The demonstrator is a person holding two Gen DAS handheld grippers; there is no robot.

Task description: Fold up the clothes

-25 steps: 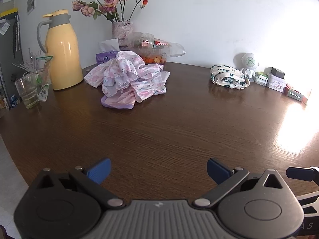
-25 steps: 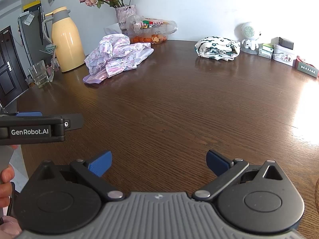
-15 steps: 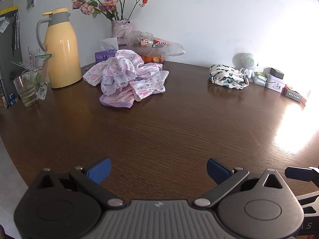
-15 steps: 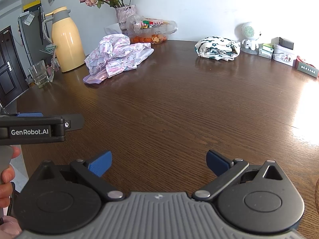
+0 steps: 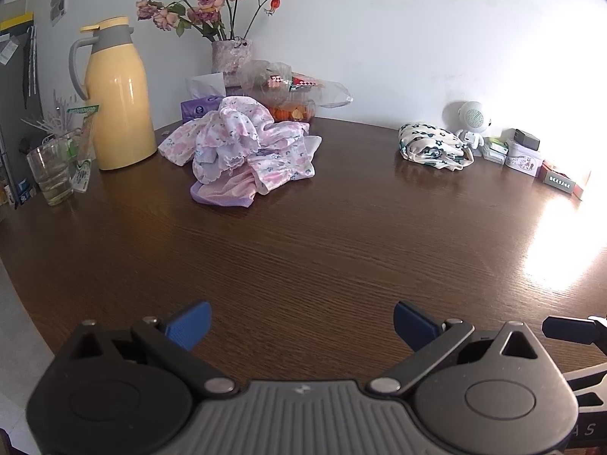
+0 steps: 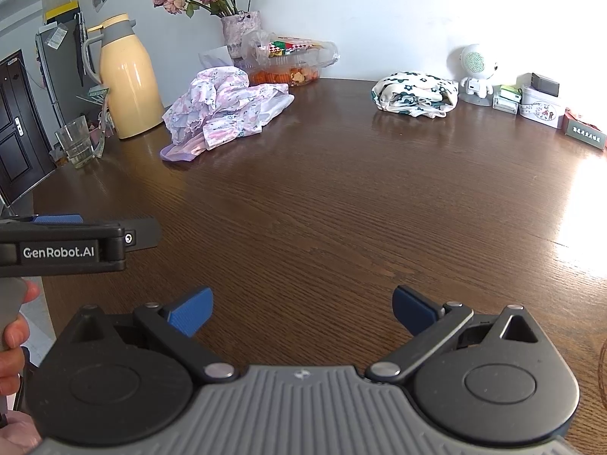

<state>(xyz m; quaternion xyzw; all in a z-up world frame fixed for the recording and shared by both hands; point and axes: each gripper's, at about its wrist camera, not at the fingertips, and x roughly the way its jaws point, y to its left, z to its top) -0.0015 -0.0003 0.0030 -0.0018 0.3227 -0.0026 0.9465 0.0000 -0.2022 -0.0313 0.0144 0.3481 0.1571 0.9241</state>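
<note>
A crumpled heap of pink and white floral clothes lies on the dark wooden table at the far left. A folded white garment with dark flowers rests at the far right, near the wall. My left gripper is open over the near table edge, far from both, with nothing between its blue fingers. My right gripper is open too and empty. In the right wrist view the left gripper's body shows from the side at the left edge, held by a hand.
A yellow thermos jug, a glass, a vase of dried roses, a tissue box and a bag of snacks stand at the back left. A small white robot figure and little boxes line the back right.
The left wrist view has tilted slightly, so the clothes and jug sit a little differently in frame. Both grippers stay open and the right one has not moved.
</note>
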